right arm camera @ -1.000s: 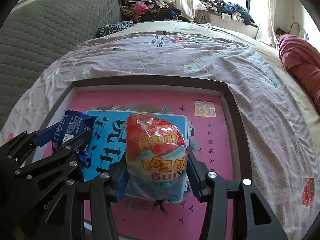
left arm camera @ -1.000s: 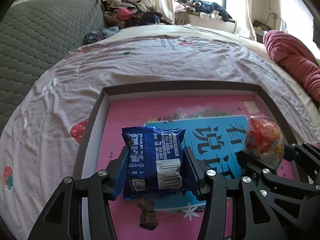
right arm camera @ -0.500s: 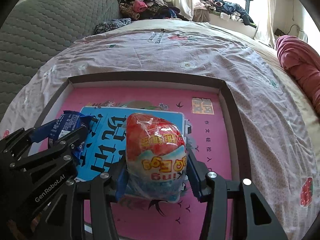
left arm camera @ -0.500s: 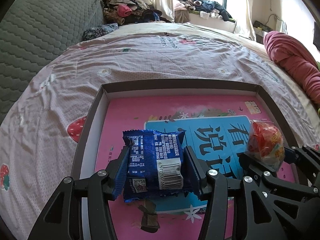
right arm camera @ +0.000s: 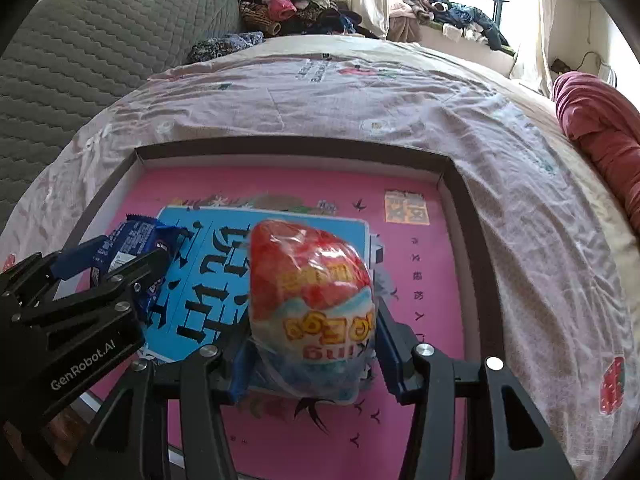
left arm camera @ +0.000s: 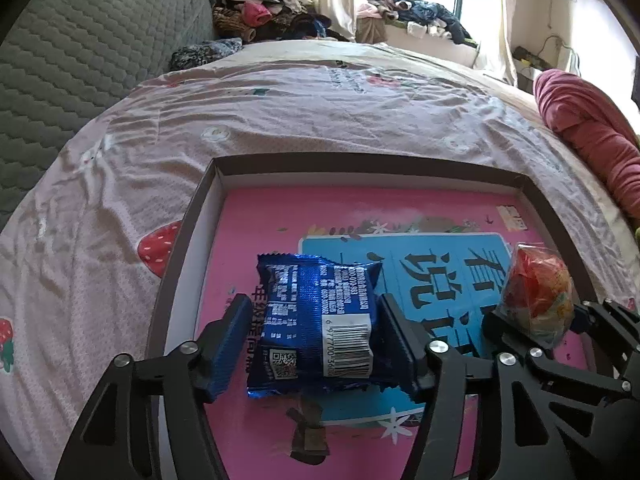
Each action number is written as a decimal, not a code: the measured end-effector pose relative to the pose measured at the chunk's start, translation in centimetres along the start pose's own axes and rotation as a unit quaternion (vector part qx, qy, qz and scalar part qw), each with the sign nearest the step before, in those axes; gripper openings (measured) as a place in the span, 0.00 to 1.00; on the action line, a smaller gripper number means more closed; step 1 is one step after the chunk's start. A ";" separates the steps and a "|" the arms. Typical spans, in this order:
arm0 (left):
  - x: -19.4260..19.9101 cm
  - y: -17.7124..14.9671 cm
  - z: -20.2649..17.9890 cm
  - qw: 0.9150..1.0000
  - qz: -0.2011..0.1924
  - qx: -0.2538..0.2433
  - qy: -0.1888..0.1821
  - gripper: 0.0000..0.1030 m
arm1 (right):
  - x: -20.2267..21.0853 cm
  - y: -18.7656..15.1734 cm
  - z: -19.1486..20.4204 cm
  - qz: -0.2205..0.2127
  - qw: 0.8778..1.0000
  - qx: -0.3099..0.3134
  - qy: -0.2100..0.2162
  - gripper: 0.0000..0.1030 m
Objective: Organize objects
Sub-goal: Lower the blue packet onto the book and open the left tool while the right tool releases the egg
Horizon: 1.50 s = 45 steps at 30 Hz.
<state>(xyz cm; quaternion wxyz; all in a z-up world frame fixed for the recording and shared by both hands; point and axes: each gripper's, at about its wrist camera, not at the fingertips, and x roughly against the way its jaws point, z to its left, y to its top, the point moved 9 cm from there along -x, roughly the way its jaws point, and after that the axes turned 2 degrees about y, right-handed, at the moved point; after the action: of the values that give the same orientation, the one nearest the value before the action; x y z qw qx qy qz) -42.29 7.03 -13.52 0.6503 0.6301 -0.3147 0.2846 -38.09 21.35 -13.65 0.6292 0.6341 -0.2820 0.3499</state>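
Observation:
A blue foil snack packet (left arm camera: 316, 320) lies between the fingers of my left gripper (left arm camera: 316, 340), low over the pink-floored box tray (left arm camera: 360, 162). The left jaws are opening: the left pad (left arm camera: 230, 344) stands clear of the packet and the right pad sits at its edge. My right gripper (right arm camera: 312, 356) is shut on a red, white and blue wrapped egg-shaped toy (right arm camera: 312, 300), held upright above the tray (right arm camera: 288, 148). The left gripper (right arm camera: 100, 272) and the blue packet (right arm camera: 132, 236) show at the right wrist view's left. The egg (left arm camera: 536, 292) shows at the left wrist view's right.
The tray rests on a bed with a pale strawberry-print sheet (left arm camera: 320, 112). A grey quilted headboard (left arm camera: 80, 60) rises at the left, and a red blanket (left arm camera: 592, 132) lies at the right. Piled clothes (left arm camera: 264, 16) fill the far corner and window sill.
The left gripper's jaws have spread, and a gap now shows between the left pad and the blue packet. The right gripper still holds the egg in the same place.

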 end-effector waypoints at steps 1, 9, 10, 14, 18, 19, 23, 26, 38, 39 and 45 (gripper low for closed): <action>0.0 0.0 0.1 1.000 0.002 0.000 0.000 0.66 | 0.0 0.0 0.1 0.000 1.000 0.002 -0.001 0.51; 0.1 -0.3 0.7 1.000 0.011 0.006 0.008 0.71 | 0.1 -0.1 0.2 0.002 1.000 0.003 0.001 0.51; 0.1 -0.3 0.8 1.000 0.012 0.007 0.006 0.72 | 0.1 -0.1 0.3 0.003 1.000 0.003 0.002 0.51; 0.1 -0.4 1.1 1.000 0.018 0.014 0.001 0.72 | 0.2 -0.1 0.5 0.004 1.000 0.005 0.004 0.51; 0.2 -0.4 1.1 1.000 0.021 0.014 0.002 0.72 | 0.4 -0.3 0.4 0.005 1.000 0.004 0.005 0.53; 0.3 -0.4 1.1 1.000 0.021 0.015 0.001 0.72 | 0.4 -0.3 0.4 0.005 1.000 0.003 0.005 0.53; 0.7 -0.4 1.1 1.000 0.020 0.015 -0.002 0.72 | 1.0 -0.2 0.4 0.000 1.000 0.003 0.005 0.55; 1.1 -0.3 1.1 1.000 0.018 0.014 0.001 0.73 | 1.4 -0.1 0.3 -0.004 1.000 0.002 0.007 0.59; 2.3 -0.1 2.0 0.999 0.015 0.009 0.044 0.73 | 2.6 0.0 -0.3 -0.011 1.000 -0.012 0.013 0.64; 2.4 -0.1 2.1 0.999 0.014 0.009 0.046 0.73 | 2.7 0.1 -0.4 -0.011 1.000 -0.014 0.012 0.65; 2.9 0.1 2.3 0.999 0.011 0.019 0.039 0.76 | 3.0 0.2 -0.6 -0.013 1.000 -0.017 0.012 0.65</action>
<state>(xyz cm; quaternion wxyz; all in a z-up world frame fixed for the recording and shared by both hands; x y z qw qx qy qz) -40.60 4.67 -11.25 0.6469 0.6274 -0.2901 0.3220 -36.48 22.19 -11.14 0.6472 0.6231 -0.2723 0.3445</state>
